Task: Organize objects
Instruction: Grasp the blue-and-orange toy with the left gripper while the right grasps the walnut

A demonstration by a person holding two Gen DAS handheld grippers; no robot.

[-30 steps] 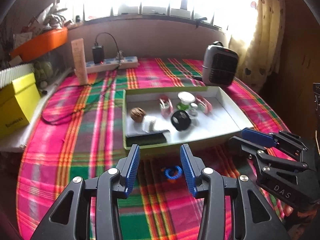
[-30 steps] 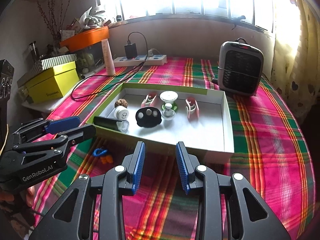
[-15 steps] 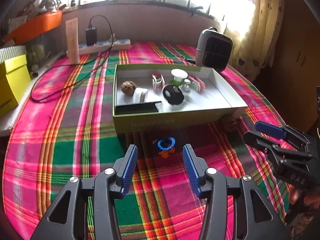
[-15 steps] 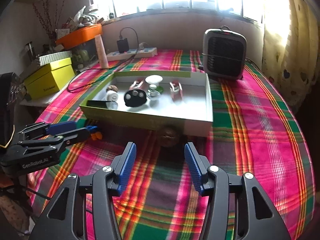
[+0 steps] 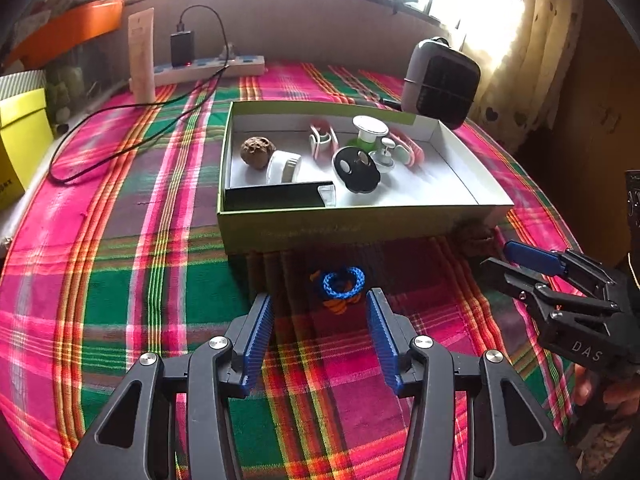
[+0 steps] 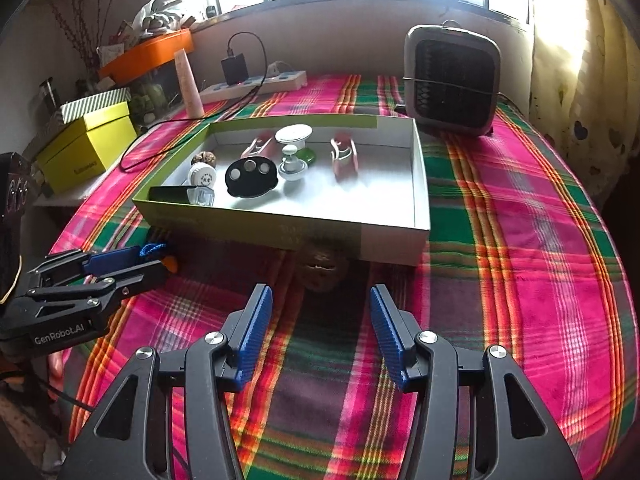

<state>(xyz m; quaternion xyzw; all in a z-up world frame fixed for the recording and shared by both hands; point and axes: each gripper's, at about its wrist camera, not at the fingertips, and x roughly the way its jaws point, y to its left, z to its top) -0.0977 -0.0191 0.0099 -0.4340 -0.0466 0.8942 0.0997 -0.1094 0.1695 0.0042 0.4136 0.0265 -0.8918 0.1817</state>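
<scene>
Both grippers are wide open and hold nothing. Left gripper hovers low over the plaid cloth, its blue pads flanking a small blue and orange ring toy that lies just ahead of its fingertips, near the front wall of the box. Right gripper hovers the same way, facing a brown walnut that sits in shadow, touching or nearly touching the box's front wall.

Compared with a second ago, both grippers have pulled back from the box and dropped lower, and the right one has spread its fingers. The walnut was hidden below the view then and now sits between the right fingers' line of approach.

Inside the box lie another walnut, a white cap, a black disc, clips and a dark case. This likely means each gripper is lined up to pick its loose item next and drop it in the box.

Beyond stand a heater and a power strip.
</scene>
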